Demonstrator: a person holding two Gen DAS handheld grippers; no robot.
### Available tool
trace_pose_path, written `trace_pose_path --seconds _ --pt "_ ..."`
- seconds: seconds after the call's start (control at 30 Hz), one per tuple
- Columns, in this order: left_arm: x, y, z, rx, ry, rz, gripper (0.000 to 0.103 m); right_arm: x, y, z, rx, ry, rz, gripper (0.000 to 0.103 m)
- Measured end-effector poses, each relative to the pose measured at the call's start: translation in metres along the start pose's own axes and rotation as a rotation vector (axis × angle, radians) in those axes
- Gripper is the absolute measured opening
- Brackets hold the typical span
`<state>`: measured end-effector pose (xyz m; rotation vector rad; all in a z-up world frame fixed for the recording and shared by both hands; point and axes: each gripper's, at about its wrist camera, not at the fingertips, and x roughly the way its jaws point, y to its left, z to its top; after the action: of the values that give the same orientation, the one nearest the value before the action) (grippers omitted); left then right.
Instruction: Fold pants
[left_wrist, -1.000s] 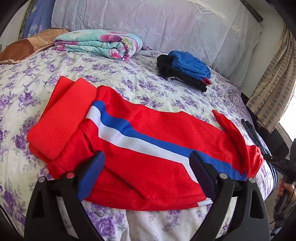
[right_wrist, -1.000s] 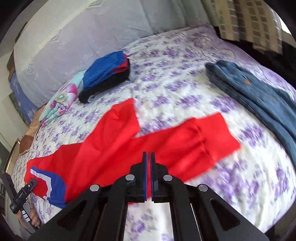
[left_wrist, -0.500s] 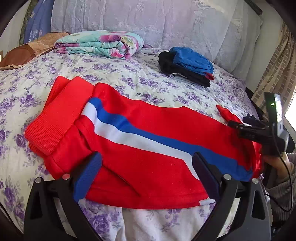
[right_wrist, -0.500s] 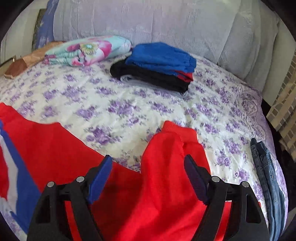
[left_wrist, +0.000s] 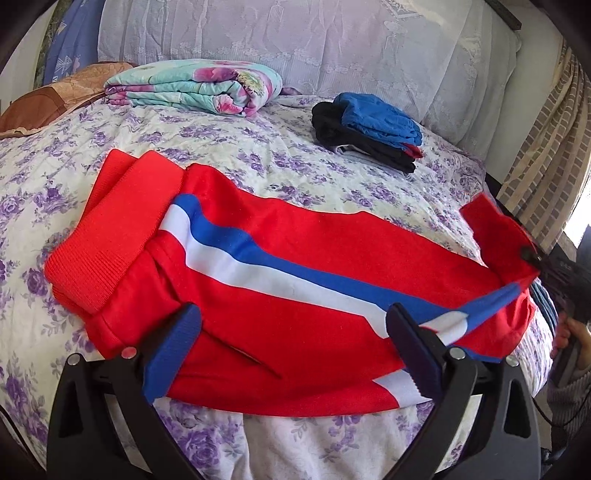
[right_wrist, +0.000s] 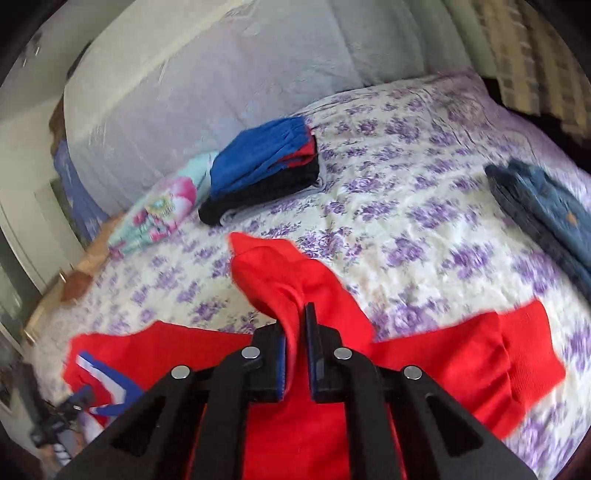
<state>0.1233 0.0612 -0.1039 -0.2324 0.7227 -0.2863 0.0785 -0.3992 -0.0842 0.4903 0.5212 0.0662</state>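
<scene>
While the red pants (left_wrist: 280, 280) lie spread across the near half of the floral bedspread (left_wrist: 258, 162), waistband toward nine o'clock and a blue-and-white side stripe running toward four o'clock, the left gripper (left_wrist: 291, 347) hangs over their near edge with its jaws wide apart and nothing between the pads. At three o'clock in that view the leg end is lifted and doubled back over the cloth. From the right wrist camera, the right gripper (right_wrist: 295, 350) is clamped on a fold of red leg fabric, its jaws having just closed onto it, and the cuff (right_wrist: 258, 254) stands up beyond the fingertips at twelve o'clock. A stack of folded clothes (right_wrist: 262, 173), blue on top, sits at eleven o'clock, well apart from the pants. Folded jeans (right_wrist: 546, 210) lie at two o'clock. A rolled floral blanket (left_wrist: 195, 86) rests near the headboard.
</scene>
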Motion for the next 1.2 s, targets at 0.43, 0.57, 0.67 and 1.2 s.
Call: trace_pose_path --seconds 0.43,0.57,0.67,1.2 --pt "0.003 -0.006 0.0 0.006 0.017 0.047 0.098 -0.052 0.008 -0.056 -0.283 -0.07 -0.246 0.057" --pt "0.004 -0.009 -0.001 0.013 0.016 0.061 0.098 -0.05 0.02 -0.07 -0.517 -0.085 -0.38 0.057" --pt "0.006 -0.012 -0.002 0.023 0.016 0.079 0.098 -0.048 0.034 -0.083 -0.68 -0.096 -0.385 0.057" --pt "0.011 -0.018 0.001 0.014 0.029 0.14 0.098 -0.04 0.083 -0.141 -1.269 -0.171 -0.35 0.06"
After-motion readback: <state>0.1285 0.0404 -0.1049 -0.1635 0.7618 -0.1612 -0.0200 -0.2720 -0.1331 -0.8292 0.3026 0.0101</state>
